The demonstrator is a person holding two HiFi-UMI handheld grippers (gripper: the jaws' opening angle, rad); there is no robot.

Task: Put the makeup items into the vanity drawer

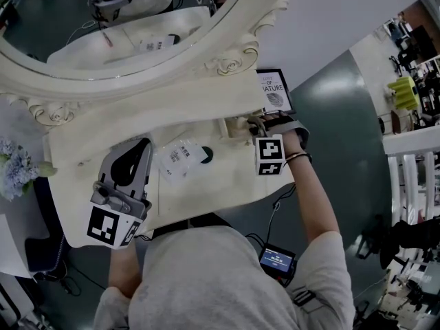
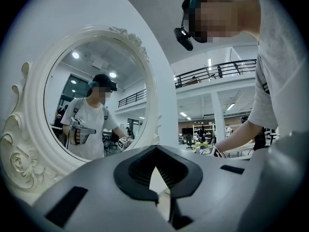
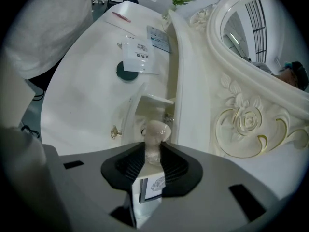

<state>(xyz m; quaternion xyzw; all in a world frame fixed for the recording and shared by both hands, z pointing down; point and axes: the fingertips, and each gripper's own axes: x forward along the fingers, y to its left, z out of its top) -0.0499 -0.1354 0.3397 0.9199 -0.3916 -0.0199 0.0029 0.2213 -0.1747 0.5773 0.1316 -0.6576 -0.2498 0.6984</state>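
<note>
Two grippers | left gripper [image 1: 141, 146] closed, empty, level above vanity top [image 1: 206, 192] | sachet [image 1: 180, 161], round compact [image 1: 207, 155] unstowed | right gripper [image 3: 153, 154] clamps clear-capped bottle [image 3: 155, 133] over open drawer [image 3: 146, 103] | risk: tilted release, bottle clips rim, topples out.

count on inspection. grippers: two, left gripper [image 1: 137, 146] and right gripper [image 3: 153, 151]. oval mirror [image 3: 251, 33]: one. open drawer [image 3: 153, 100]: one. flat packets: two, white packet [image 3: 140, 57] and bluish packet [image 3: 158, 37]. dark round compact [image 3: 123, 72]: one. pink stick [image 3: 120, 17]: one. capped bottle [image 3: 155, 134]: one. framed card [image 1: 273, 90]: one. flower bunch [image 1: 15, 170]: one.
</note>
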